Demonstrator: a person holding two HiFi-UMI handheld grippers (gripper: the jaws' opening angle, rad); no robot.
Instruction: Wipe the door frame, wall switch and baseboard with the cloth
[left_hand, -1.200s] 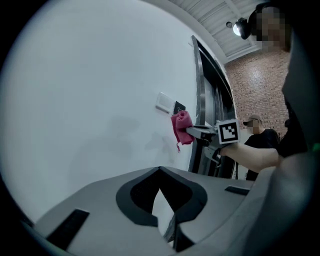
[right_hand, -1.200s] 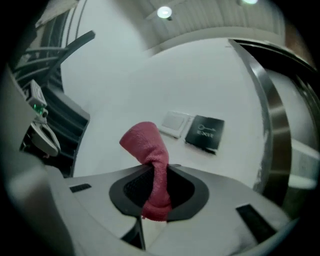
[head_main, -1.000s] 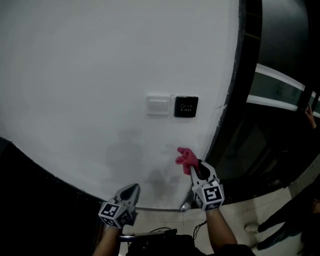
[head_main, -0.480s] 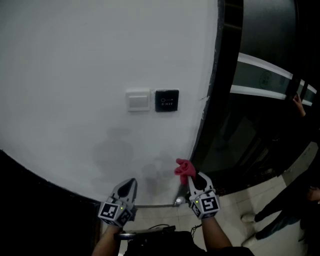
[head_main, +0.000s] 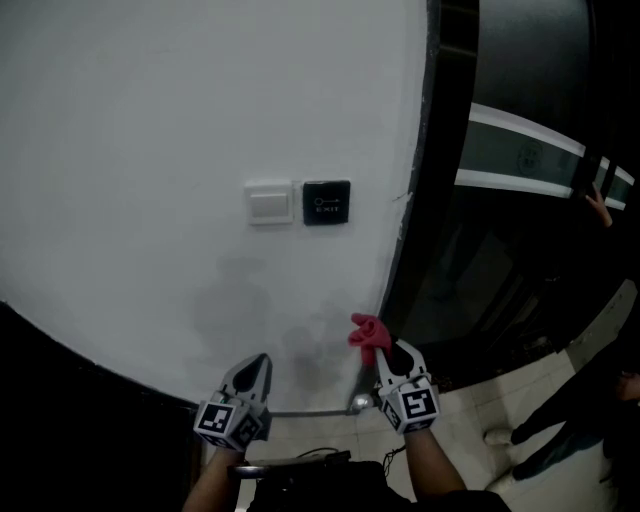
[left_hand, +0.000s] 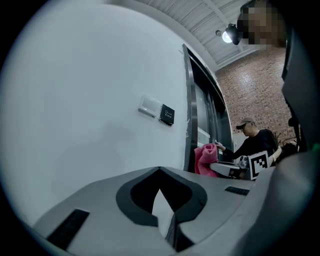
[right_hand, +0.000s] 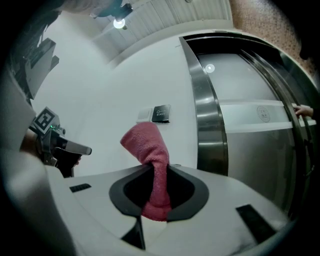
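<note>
**Right gripper** (right_hand: 156, 192): your jaws are clamped on a pink cloth (right_hand: 147, 145). The cloth is pinched at its lower end, deep between the jaws. Its free end stands up out of them in a folded, rounded peak. Nothing else is in that grip.

**Left gripper** (left_hand: 161, 200): your jaws are brought together with nothing between them.

**Positions, taken from the white wall switch** (head_main: 270, 203):
- The cloth sits below the switch and to its right, well apart from it, near the lower stretch of the dark door frame (head_main: 413, 200).
- No view settles whether the cloth touches the white wall (head_main: 150, 150) or the frame.
- Your left gripper is held almost straight beneath the switch, at about the same height as the right gripper. The two grippers are apart, and both point toward the wall.
- A black exit button (head_main: 326, 201) is mounted just right of the switch, the two plates side by side.
- The door frame runs further right of the button. A glass door (head_main: 520, 250) with a pale horizontal band lies beyond the frame.
- Far below the switch, a thin bright metal strip (head_main: 305, 412) runs along the foot of the wall, between your two grippers.
- A person in a dark top and cap (left_hand: 255, 142) stands beyond the frame, on the side away from the switch, with one hand raised to the door.
</note>
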